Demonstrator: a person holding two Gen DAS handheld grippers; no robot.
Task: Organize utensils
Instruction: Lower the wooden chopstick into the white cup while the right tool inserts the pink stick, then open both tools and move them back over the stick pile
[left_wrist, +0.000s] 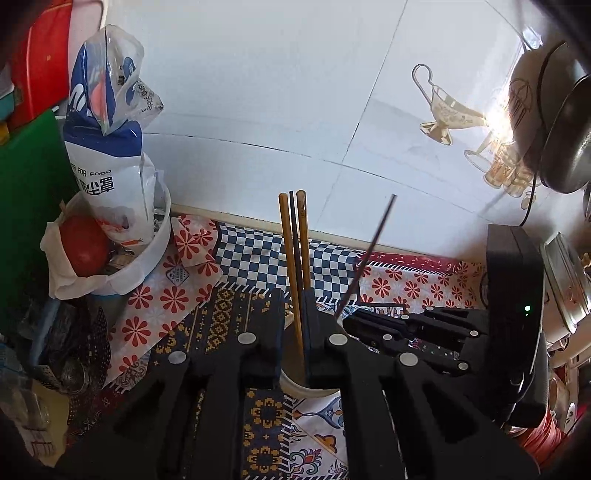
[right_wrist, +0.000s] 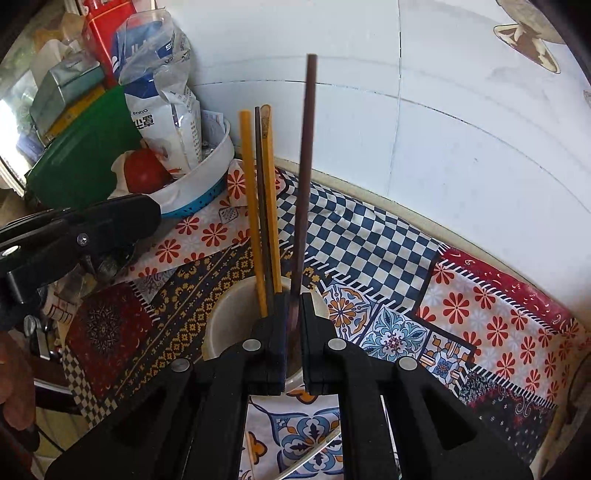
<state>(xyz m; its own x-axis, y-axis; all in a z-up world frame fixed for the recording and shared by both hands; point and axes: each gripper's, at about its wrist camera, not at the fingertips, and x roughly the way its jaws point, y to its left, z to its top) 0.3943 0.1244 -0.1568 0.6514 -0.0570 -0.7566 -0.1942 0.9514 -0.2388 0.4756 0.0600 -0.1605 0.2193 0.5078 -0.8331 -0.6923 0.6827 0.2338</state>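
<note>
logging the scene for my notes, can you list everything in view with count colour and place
chopsticks: three, two yellow-brown and one dark, upright in the cup
dark chopstick: one, dark brown, held upright over the cup
cup: one, off-white, centre of the cloth
cloth: one, patchwork red, blue and white, covering the counter
basin: one, white with blue base, back left
bag: one, white and blue, standing in the basin
red round thing: one, in the basin
green board: one, far left
wall tiles: white, behind
left gripper: black, shut on the three chopsticks
right gripper: black, shut on the dark chopstick
</note>
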